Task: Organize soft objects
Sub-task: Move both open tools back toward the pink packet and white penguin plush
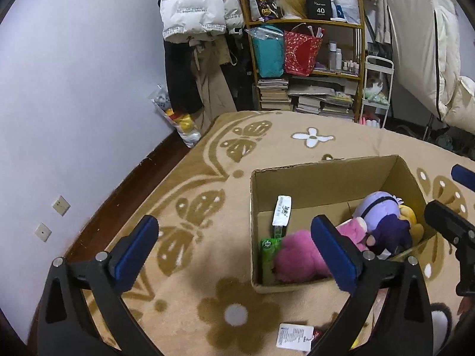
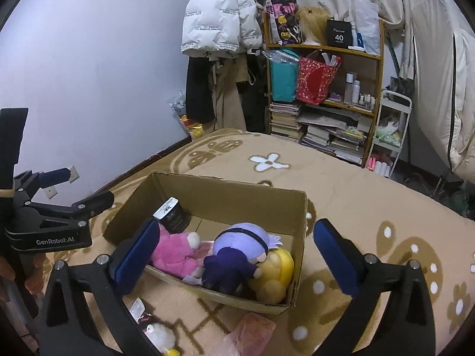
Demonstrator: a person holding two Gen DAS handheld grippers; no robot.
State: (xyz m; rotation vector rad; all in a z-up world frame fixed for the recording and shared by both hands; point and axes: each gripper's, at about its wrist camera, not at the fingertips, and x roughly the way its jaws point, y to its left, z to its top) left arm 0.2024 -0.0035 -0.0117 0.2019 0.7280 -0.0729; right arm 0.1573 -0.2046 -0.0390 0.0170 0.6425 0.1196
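An open cardboard box (image 1: 332, 175) (image 2: 237, 195) sits on the beige patterned blanket. Inside lie a pink plush (image 1: 297, 255) (image 2: 175, 252), a purple-haired doll (image 1: 383, 219) (image 2: 237, 252) and a yellow plush (image 1: 411, 219) (image 2: 276, 276). My left gripper (image 1: 234, 252) is open and empty, over the box's near left corner. My right gripper (image 2: 237, 258) is open and empty, spread above the toys. A white plush (image 2: 160, 338) with a paper tag (image 1: 294, 336) lies on the blanket in front of the box.
Cartons (image 1: 280, 216) and a green pack (image 1: 268, 255) stand in the box. A pink plastic bag (image 2: 252, 335) lies near the box. A loaded shelf (image 1: 308, 59), hanging jackets (image 1: 199, 6) and a white trolley (image 1: 377, 95) stand at the back. The wall is at left.
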